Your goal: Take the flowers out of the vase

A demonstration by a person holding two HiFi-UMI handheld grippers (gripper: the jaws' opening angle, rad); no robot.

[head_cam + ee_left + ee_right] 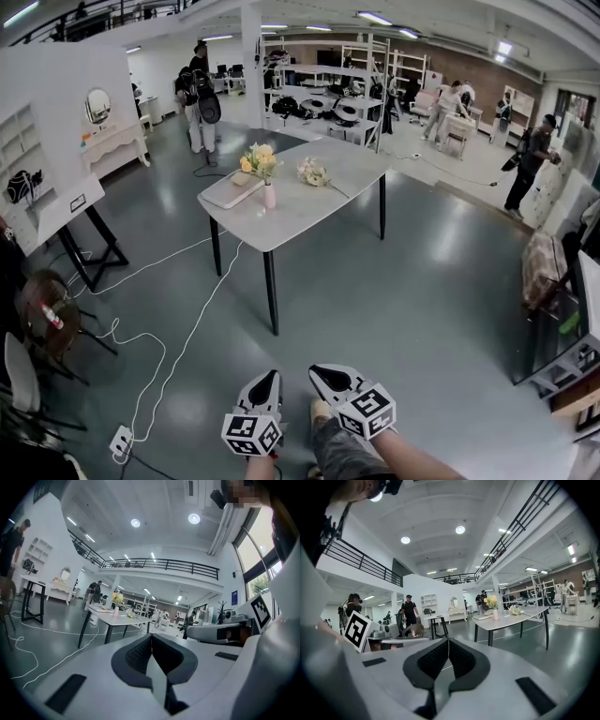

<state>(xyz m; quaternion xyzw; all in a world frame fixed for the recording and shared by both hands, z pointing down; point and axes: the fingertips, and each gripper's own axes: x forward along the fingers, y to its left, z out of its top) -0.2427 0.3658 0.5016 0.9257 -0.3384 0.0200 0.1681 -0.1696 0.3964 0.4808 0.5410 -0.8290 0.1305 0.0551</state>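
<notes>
Pressing their jaws together on nothing, the left gripper (269, 377) and right gripper (324, 377) sit low (beside the person's leg (349, 452)). Well ahead, flowers (260, 159) stand in a vase (270, 195) on the table (309, 214), another bunch (312, 172) lying near it.

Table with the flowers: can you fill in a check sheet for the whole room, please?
Surface: grey table, dark legs.
Job's things: yellow flowers standing in a small vase.
Clutter: flat tray beside the vase; loose bunch lying on the table.
Grippers: left gripper and right gripper both shut, empty, far from the table.
Cables: white cable across the floor to a power strip.
Surroundings: people standing, shelves behind.
</notes>
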